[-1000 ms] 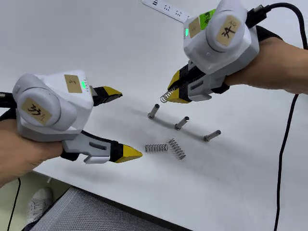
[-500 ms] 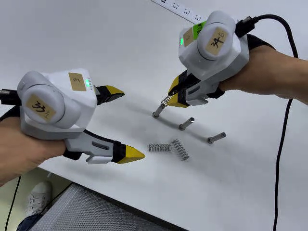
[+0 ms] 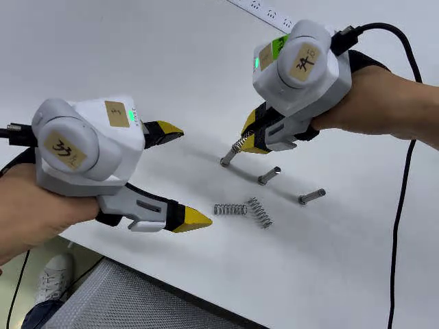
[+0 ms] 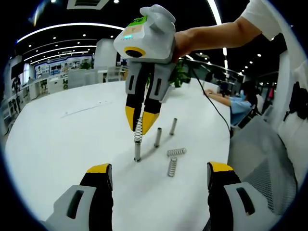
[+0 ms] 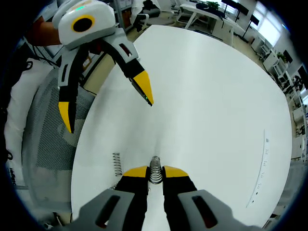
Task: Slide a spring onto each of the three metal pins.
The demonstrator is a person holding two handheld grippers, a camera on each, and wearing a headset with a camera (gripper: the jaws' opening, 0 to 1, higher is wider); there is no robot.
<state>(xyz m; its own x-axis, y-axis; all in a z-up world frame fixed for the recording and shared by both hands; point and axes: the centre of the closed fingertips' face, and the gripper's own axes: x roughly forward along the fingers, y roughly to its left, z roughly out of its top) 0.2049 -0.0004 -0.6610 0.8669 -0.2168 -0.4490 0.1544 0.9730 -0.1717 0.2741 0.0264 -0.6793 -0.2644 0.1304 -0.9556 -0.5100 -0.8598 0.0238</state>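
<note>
Three short metal pins stand in a row on the white table: the left pin [image 3: 226, 159], the middle pin [image 3: 268, 175] and the right pin [image 3: 311, 197]. My right gripper [image 3: 248, 137] is shut on a spring [image 3: 238, 144], tilted, with its lower end at the top of the left pin. The left gripper view has that spring [image 4: 139, 129] directly over the left pin [image 4: 137, 151]. Two loose springs [image 3: 230, 209] [image 3: 258, 212] lie in front of the pins. My left gripper [image 3: 186, 175] hangs open and empty to the left of them.
A power strip [image 3: 271, 14] lies at the table's far edge. A black cable [image 3: 405, 205] runs down the right side. The table's near edge [image 3: 206, 301] has a mesh chair seat [image 3: 103, 295] below it.
My right gripper has come down and left with the spring, from above the left pin to its top. The left gripper has stayed open and almost still.
</note>
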